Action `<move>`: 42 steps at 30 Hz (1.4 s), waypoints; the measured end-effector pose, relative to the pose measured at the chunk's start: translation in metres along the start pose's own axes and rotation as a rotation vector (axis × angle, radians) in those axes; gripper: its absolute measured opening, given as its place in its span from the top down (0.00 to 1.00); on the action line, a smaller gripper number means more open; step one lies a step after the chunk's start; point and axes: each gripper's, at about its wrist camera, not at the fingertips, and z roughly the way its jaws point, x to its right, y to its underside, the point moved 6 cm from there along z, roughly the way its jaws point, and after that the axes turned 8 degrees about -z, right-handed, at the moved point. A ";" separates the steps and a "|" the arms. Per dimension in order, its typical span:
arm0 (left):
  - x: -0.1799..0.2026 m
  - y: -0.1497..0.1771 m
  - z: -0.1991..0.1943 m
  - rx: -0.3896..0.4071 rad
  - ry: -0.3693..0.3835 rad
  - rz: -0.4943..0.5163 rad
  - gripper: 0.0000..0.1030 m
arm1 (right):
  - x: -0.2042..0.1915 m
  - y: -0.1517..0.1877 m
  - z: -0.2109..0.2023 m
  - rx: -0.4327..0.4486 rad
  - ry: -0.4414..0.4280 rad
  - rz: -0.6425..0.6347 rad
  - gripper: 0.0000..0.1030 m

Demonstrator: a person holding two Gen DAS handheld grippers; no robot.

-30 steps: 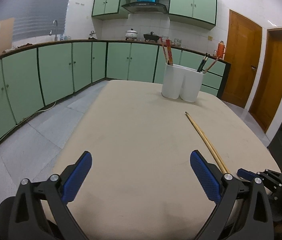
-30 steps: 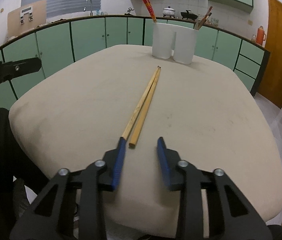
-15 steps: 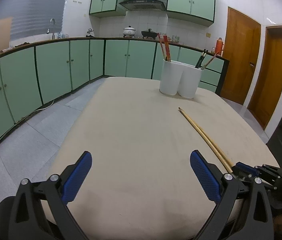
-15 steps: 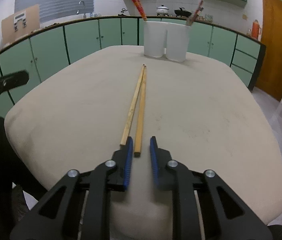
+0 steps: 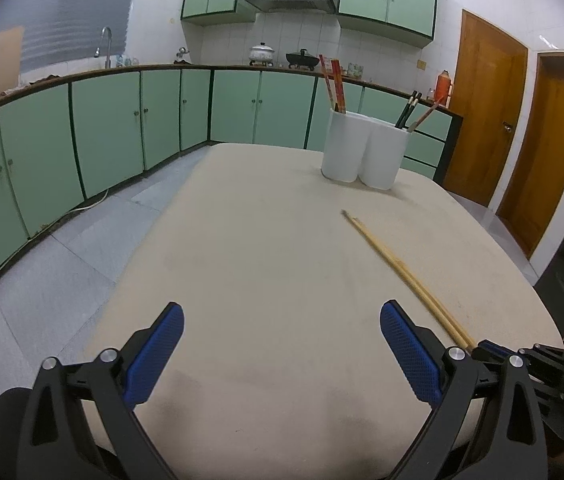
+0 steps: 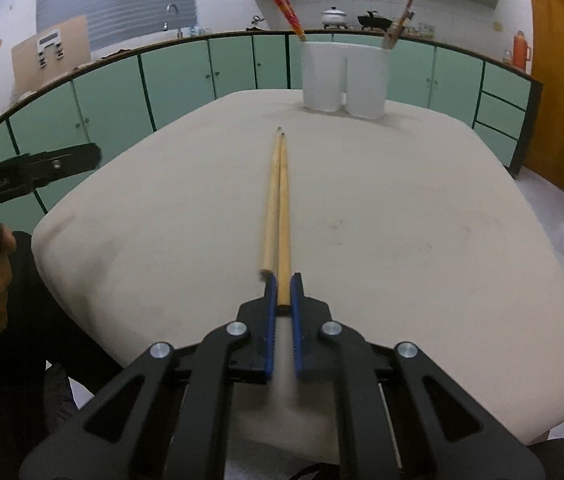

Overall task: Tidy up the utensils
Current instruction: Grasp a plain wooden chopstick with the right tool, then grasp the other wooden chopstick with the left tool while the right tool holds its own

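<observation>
Two light wooden chopsticks (image 6: 280,200) lie side by side on the beige table (image 6: 401,220), pointing at the white two-part holder (image 6: 343,78). My right gripper (image 6: 281,284) is shut on the near end of the right chopstick; the left chopstick's end lies just outside its left finger. In the left wrist view the chopsticks (image 5: 397,268) run toward the right gripper (image 5: 493,350) at the lower right. My left gripper (image 5: 282,336) is open and empty above the table's near side. The holder (image 5: 363,152) holds red, black and brown chopsticks.
Green cabinets (image 5: 102,136) line the far and left walls beyond a grey tiled floor (image 5: 42,280). Wooden doors (image 5: 521,132) stand at the right. The table's near edge (image 6: 361,456) is right under my right gripper.
My right gripper has moved forward and closed from half open onto the end of the right chopstick. The left gripper has stayed open, its view shifting slightly.
</observation>
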 end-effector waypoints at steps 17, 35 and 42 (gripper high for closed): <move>0.080 0.037 0.033 -0.091 0.119 0.077 0.09 | 0.069 0.017 -0.005 0.001 0.144 0.167 0.94; 0.086 0.042 0.056 -0.075 0.095 0.080 0.80 | 0.060 0.014 -0.001 0.004 0.124 0.142 0.94; 0.087 0.047 0.051 -0.088 0.107 0.107 0.89 | 0.053 0.011 0.002 0.006 0.115 0.125 0.93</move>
